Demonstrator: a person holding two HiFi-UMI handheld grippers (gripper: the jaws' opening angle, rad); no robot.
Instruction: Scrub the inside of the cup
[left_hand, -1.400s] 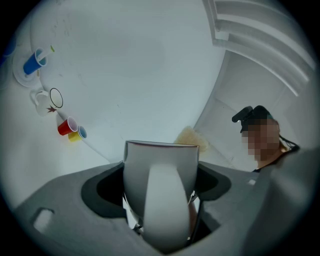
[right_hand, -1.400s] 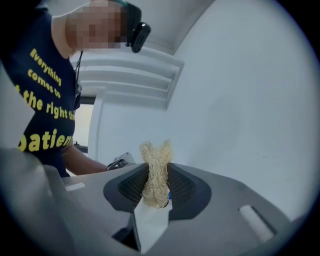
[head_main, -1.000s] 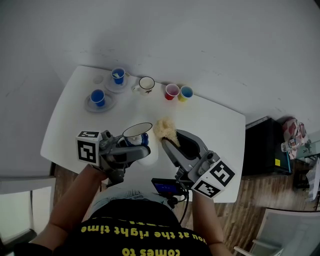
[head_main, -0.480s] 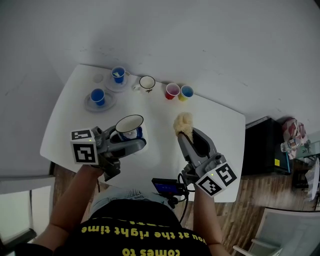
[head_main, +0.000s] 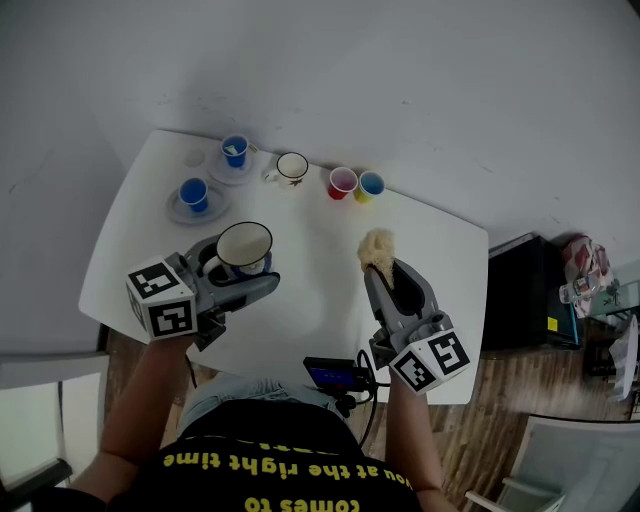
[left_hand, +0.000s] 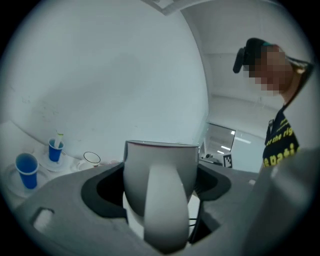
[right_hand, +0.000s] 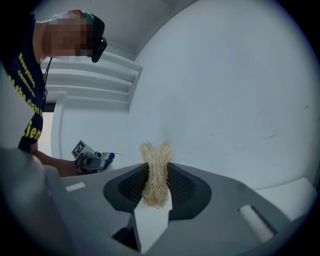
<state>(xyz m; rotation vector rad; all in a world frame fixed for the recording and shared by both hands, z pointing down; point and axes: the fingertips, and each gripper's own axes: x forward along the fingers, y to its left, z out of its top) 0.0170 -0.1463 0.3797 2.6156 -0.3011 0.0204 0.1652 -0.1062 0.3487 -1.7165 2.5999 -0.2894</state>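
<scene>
**Both grippers loaded, cup and scrubber apart: slip is my main worry**

Risks, as I judge them:
- My left gripper clamps the cup across its rounded body, with the handle facing the camera. Smooth, curved wall, so a hard scrub push could twist the cup or pop it out of the jaws.
- My right gripper pinches the scrubber by a thin waist. Only a small tuft sticks out past the tips. If it drags on the rim it could pull free, or the jaw tips could hit the cup before the fibres do.
- A dropped cup lands on the table.

Gripper state:
- Left: jaws set wide, pads pressed on both sides of the cup.
- Right: jaws narrow, closed on the scrubber, nothing else touching.

In the head view the cup sits in the left gripper over the near left part of the table, mouth up. The scrubber at the right gripper is well apart from it, to the right. The far edge has two blue cups on saucers, a white mug and two small coloured cups, all clear of my working area.
</scene>
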